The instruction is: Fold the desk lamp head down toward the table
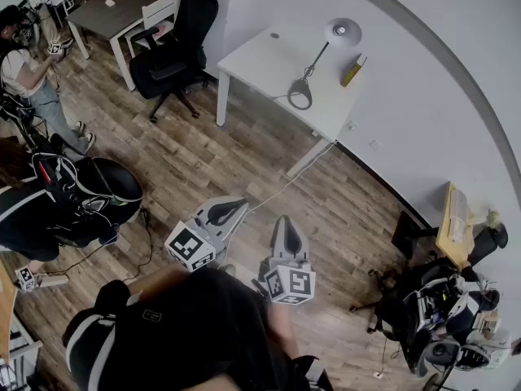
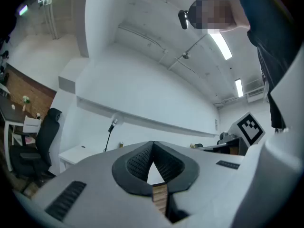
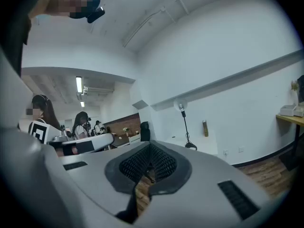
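Note:
The desk lamp (image 1: 319, 58) stands upright on a white table (image 1: 260, 55) by the wall, with its round white head (image 1: 343, 31) raised and its ring base (image 1: 299, 94) near the table's front edge. It is small and far off in the left gripper view as the lamp (image 2: 111, 128) and in the right gripper view as the lamp (image 3: 183, 123). My left gripper (image 1: 226, 211) and right gripper (image 1: 286, 228) hover side by side over the wooden floor, well short of the table. Both are shut with nothing between the jaws.
A yellow box (image 1: 353, 70) lies beside the lamp. A black office chair (image 1: 175, 47) stands left of the table, and a cable (image 1: 285, 186) runs across the floor from it. Another person (image 1: 32, 72) stands at far left. Equipment (image 1: 440, 308) clutters the lower right.

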The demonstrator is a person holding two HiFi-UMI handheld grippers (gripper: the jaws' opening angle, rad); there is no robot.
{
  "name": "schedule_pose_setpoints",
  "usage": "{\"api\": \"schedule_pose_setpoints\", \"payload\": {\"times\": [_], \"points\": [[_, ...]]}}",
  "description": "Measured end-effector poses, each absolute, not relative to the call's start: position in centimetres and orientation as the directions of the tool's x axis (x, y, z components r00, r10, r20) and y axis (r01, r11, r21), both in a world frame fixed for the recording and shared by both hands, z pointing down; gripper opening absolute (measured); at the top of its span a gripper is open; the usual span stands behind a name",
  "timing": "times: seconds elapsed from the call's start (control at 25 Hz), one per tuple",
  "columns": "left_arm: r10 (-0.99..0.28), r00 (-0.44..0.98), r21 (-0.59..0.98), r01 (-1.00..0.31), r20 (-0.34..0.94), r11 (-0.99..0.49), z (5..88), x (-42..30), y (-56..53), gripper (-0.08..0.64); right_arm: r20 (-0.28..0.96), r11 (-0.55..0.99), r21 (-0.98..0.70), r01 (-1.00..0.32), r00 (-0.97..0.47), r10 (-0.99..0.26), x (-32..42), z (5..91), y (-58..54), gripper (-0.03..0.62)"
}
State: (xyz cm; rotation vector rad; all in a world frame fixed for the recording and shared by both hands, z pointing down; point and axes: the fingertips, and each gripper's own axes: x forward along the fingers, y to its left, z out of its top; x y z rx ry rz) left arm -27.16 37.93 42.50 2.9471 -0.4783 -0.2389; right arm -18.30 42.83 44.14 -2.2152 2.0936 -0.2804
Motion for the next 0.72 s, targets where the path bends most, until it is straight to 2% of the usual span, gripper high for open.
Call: {"api": "schedule_pose_setpoints", "payload": {"times": [0.72], "points": [[-0.307,0.941,0.176,-0.282,-0.141,-0.943,42.7,-28.9,36.0,0.025,0.067,-0.069,-0.171,-0.983,0.058,-0.996,-20.5,43.7,40.9,0.012]]}}
